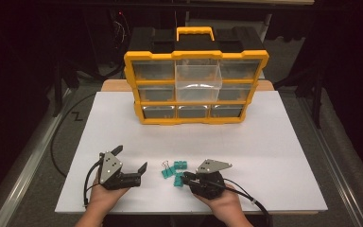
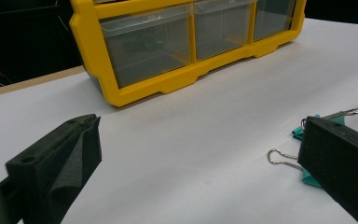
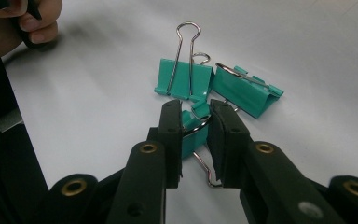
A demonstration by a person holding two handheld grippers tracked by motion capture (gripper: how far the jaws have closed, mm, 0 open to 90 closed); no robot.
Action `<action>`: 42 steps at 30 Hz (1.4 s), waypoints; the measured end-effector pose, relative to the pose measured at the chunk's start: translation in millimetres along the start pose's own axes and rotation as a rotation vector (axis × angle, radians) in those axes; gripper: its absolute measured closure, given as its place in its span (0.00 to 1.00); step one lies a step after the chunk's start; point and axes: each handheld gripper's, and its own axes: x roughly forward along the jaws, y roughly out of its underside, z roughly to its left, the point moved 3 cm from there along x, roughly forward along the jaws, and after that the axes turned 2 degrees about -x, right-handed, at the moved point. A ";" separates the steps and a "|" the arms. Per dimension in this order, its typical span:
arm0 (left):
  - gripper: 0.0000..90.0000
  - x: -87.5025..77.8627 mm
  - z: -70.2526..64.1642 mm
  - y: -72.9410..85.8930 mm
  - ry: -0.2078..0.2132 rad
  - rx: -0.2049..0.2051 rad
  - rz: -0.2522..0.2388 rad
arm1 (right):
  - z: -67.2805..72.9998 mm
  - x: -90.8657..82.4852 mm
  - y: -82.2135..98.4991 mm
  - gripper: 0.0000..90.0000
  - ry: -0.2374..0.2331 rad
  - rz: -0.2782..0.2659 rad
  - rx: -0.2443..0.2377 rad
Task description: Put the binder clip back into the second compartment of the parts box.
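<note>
Three teal metal binder clips with looped wire handles lie bunched near the front edge of my white matte table (image 1: 274, 142), and my right gripper (image 3: 195, 123) has its black jaws closed around the nearest small teal clip (image 3: 196, 126), pinching its folded body while one wire handle sticks out below. I judge that grip risky: the painted steel is smooth and springy, the clip is wedge-shaped, and the jaws catch it off-centre, so it could squirt out or twist as I lift. The two other teal clips (image 3: 182, 79) (image 3: 245, 91) sit just beyond, touching or nearly touching it, and a handle loop could snag and drag them along. My left gripper (image 1: 128, 164) rests on the table to the left of the clips with its foam-faced jaws spread wide, holding nothing. At the far side of the table stands the yellow plastic organiser with clear drawers (image 1: 196, 87); its middle clear drawer (image 1: 198, 82) juts forward, open.
</note>
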 end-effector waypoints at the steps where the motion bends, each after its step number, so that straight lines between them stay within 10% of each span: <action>1: 0.00 -0.1 0.1 -0.1 0.001 0.000 0.000 | 0.1 -0.1 -0.1 0.87 -0.002 0.000 0.000; 22: 0.00 -0.6 1.0 0.1 -0.003 0.002 0.000 | 8.7 -5.5 -3.8 1.00 -0.070 -0.030 -0.039; 42: 0.00 -1.7 1.9 -0.4 -0.001 -0.001 -0.007 | -3.2 -22.2 -5.2 1.00 -0.004 -0.004 -0.111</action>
